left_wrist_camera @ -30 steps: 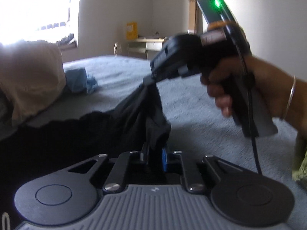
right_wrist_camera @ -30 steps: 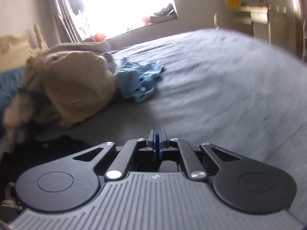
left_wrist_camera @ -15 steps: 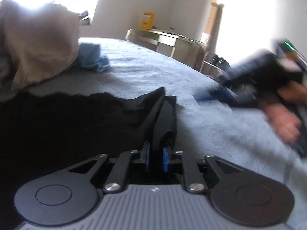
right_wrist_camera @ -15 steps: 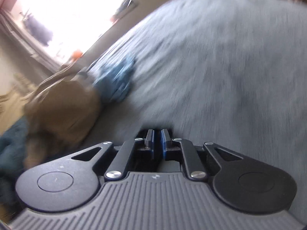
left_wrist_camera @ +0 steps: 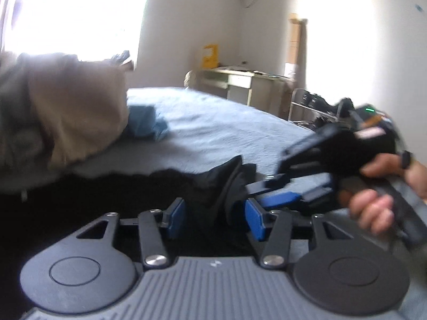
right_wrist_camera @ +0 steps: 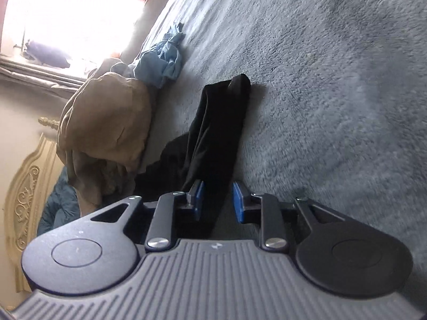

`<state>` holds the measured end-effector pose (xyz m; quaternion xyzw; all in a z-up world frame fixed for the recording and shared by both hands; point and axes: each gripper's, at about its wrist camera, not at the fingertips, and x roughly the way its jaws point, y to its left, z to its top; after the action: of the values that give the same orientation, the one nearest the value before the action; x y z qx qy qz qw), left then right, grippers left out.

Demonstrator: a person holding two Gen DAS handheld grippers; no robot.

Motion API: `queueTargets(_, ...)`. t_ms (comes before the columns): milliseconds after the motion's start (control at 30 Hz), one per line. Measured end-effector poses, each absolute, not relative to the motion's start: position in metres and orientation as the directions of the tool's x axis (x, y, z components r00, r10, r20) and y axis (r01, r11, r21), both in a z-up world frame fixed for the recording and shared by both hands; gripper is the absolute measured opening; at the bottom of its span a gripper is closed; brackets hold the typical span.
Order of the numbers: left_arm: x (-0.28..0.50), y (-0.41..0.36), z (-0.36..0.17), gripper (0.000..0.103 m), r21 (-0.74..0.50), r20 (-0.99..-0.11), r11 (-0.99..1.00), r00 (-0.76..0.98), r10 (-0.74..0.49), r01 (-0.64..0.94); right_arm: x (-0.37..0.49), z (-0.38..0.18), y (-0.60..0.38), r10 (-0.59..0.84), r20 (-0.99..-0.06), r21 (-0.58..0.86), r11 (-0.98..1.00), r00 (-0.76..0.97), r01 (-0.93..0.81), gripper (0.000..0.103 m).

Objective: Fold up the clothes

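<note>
The left hand-held gripper (left_wrist_camera: 214,217), clamped on the black garment (left_wrist_camera: 229,184) a second ago, is opening, and the right hand-held gripper (right_wrist_camera: 217,201), also opening, now straddles the fold unpinched: a handover, likely.

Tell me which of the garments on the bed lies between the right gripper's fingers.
The black garment: it runs up the grey bed from the right gripper, whose jaws are opening. The tan garment and blue garment lie farther off, beside the window.

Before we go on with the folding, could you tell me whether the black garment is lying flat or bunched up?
Bunched: the black garment stands as a narrow ridge of folds on the grey blanket.
</note>
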<state>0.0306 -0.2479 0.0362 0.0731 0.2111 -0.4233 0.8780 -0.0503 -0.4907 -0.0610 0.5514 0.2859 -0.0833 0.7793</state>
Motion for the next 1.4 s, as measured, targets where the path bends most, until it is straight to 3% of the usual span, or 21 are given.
queueTargets(233, -0.016, -0.269, 0.037, 0.051, 0.21, -0.37, 0.521, 0.56, -0.741, 0.828, -0.039, -0.057, -0.487, 0.177, -0.545, 0.794, 0.422, 0.819, 0.437, 0.022)
queueTargets(333, -0.019, -0.279, 0.03, 0.051, 0.202, -0.423, 0.492, 0.528, -0.736, 0.847, -0.038, -0.057, -0.486, 0.163, -0.55, 0.779, 0.453, 0.819, 0.433, 0.013)
queueTargets(367, -0.019, -0.281, 0.027, 0.051, 0.2, -0.442, 0.491, 0.525, -0.727, 0.848, -0.038, -0.056, -0.484, 0.144, -0.561, 0.758, 0.484, 0.816, 0.436, 0.002)
queueTargets(467, -0.012, -0.284, 0.014, 0.051, 0.167, -0.504, 0.51, 0.517, -0.691, 0.844, -0.041, -0.044, -0.482, 0.12, -0.578, 0.7, 0.581, 0.807, 0.415, 0.001)
queueTargets(567, 0.005, -0.285, 0.009, 0.051, 0.081, -0.563, 0.546, 0.49, -0.665, 0.834, -0.044, -0.021, -0.481, 0.072, -0.613, 0.59, 0.704, 0.787, 0.395, 0.001)
queueTargets(667, 0.02, -0.28, 0.008, 0.051, -0.019, -0.581, 0.569, 0.454, -0.675, 0.822, -0.037, 0.008, -0.477, -0.083, -0.683, 0.347, 0.838, 0.726, 0.422, 0.001)
queueTargets(833, 0.022, -0.277, 0.004, 0.05, -0.016, -0.583, 0.57, 0.456, -0.673, 0.821, -0.021, 0.019, -0.467, -0.347, -0.723, -0.013, 0.871, 0.597, 0.491, 0.004)
queueTargets(900, 0.02, -0.278, 0.004, 0.052, -0.008, -0.582, 0.566, 0.456, -0.673, 0.824, -0.031, 0.019, -0.476, -0.347, -0.709, 0.05, 0.844, 0.614, 0.534, 0.005)
queueTargets(1067, 0.025, -0.273, 0.004, 0.052, -0.049, -0.576, 0.567, 0.44, -0.689, 0.822, -0.08, 0.0, -0.5, -0.057, -0.669, 0.467, 0.744, 0.741, 0.479, 0.006)
queueTargets(1133, 0.028, -0.273, 0.003, 0.052, -0.059, -0.577, 0.568, 0.436, -0.691, 0.821, -0.093, -0.008, -0.495, 0.02, -0.649, 0.517, 0.744, 0.761, 0.422, 0.011)
queueTargets(1200, 0.028, -0.274, 0.003, 0.052, -0.061, -0.578, 0.568, 0.435, -0.691, 0.821, -0.101, -0.015, -0.491, 0.058, -0.63, 0.541, 0.748, 0.775, 0.384, 0.034)
queueTargets(1267, 0.027, -0.274, 0.003, 0.053, -0.061, -0.578, 0.568, 0.434, -0.691, 0.821, -0.105, -0.02, -0.491, 0.084, -0.606, 0.554, 0.758, 0.791, 0.344, 0.044)
queueTargets(1400, 0.03, -0.272, 0.002, 0.053, -0.082, -0.575, 0.568, 0.427, -0.698, 0.819, -0.092, -0.03, -0.498, 0.116, -0.571, 0.583, 0.754, 0.813, 0.302, 0.044)
